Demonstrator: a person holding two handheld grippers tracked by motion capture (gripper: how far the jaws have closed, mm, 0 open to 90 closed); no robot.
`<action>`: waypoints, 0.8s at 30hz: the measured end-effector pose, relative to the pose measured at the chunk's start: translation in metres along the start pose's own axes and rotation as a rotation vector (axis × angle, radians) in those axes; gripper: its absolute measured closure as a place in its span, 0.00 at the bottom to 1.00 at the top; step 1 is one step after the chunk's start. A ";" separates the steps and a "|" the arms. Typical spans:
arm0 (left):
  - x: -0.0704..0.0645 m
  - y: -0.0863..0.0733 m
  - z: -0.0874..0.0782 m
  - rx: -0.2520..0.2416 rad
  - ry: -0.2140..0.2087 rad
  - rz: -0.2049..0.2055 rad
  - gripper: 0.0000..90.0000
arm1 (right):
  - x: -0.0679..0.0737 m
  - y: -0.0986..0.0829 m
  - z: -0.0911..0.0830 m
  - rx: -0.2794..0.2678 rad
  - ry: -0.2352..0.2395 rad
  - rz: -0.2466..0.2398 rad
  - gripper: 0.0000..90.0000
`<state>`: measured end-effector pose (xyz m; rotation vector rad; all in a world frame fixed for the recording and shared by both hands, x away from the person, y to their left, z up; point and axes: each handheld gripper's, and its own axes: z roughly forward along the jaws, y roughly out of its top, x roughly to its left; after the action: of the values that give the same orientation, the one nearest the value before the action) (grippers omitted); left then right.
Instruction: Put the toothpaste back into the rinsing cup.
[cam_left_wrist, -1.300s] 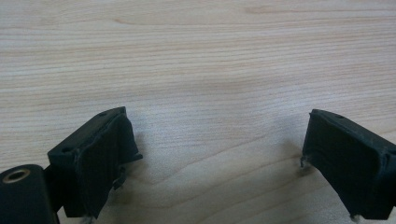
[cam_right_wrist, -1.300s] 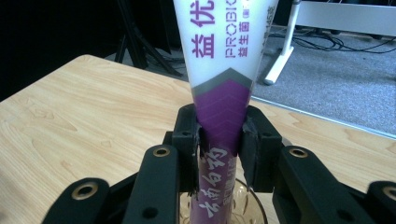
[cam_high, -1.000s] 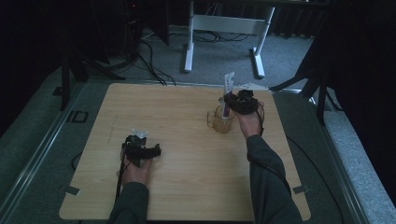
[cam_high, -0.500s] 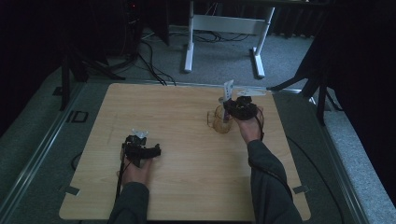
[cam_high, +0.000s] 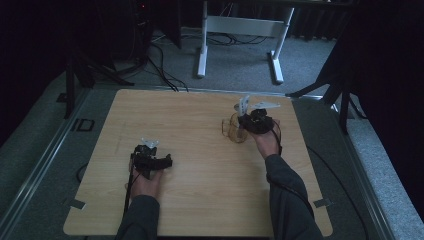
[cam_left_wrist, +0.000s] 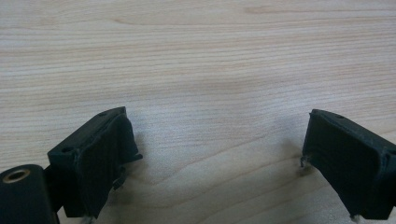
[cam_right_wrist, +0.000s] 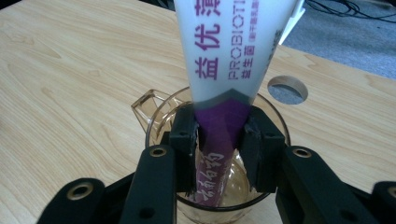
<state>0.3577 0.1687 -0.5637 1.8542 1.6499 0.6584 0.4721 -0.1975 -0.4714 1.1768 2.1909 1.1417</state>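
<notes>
You work in a dark lab or recording room: wooden table (cam_high: 200, 125) on grey carpet (cam_high: 240, 60), black stands (cam_high: 75, 75), floor cables (cam_high: 160, 65), a white desk frame (cam_high: 240, 30) behind.

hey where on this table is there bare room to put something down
Bare wood runs across the table between the left gripper and the glass cup, also along the far edge and the near edge between the forearms. It is crowded at the cup, where the right gripper holds a sachet.
</notes>
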 end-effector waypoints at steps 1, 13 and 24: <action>0.000 0.000 0.000 0.000 0.000 0.000 0.08 | 0.000 0.000 0.000 -0.001 0.007 0.002 0.76; 0.000 0.000 0.000 0.000 0.000 0.000 0.08 | 0.001 0.002 -0.004 0.030 0.024 -0.043 0.75; 0.000 0.000 0.000 0.000 0.000 0.000 0.08 | -0.001 -0.001 -0.001 0.037 0.024 -0.007 0.63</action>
<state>0.3577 0.1687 -0.5637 1.8540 1.6500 0.6582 0.4714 -0.1988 -0.4721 1.1752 2.2414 1.1231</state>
